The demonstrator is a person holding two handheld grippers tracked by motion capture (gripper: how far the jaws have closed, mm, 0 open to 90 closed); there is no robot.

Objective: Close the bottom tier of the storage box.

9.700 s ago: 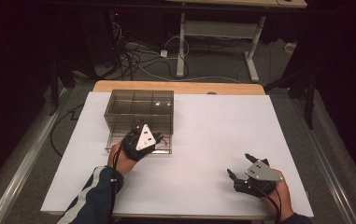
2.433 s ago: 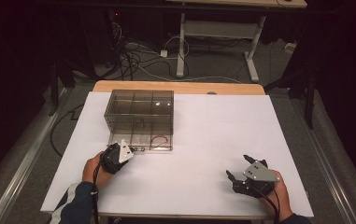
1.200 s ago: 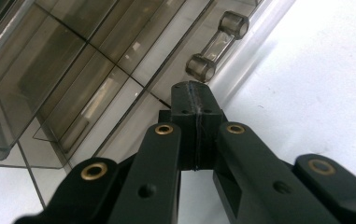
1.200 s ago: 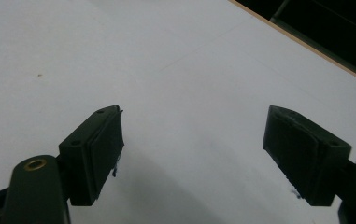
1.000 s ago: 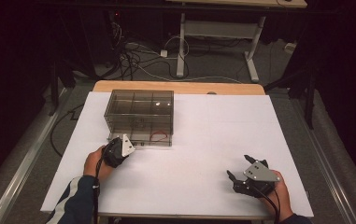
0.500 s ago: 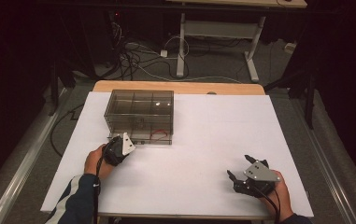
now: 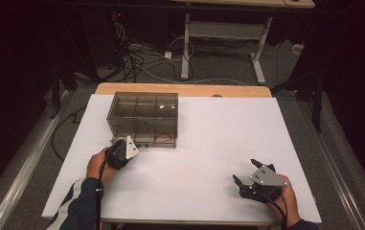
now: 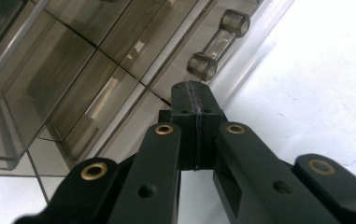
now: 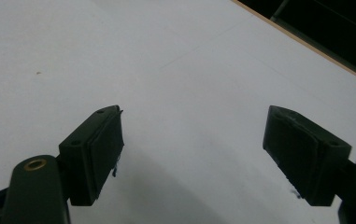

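Left gripper (image 8: 196, 100) pressed shut, empty, just short of the drawer handle (image 8: 218, 44) on the clear organizer box (image 7: 144, 112). Right gripper (image 9: 192, 154) wide open, idle on the counter (image 7: 209, 143). Likely next — part the jaws and hook the handle.

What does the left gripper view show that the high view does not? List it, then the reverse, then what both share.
Left gripper view alone: the drawer handle close up, with the shut pads pressed together just short of it. High view alone: the right gripper, jaws apart over the white table, and the red item inside the box. Both: the left gripper and the clear compartment box.
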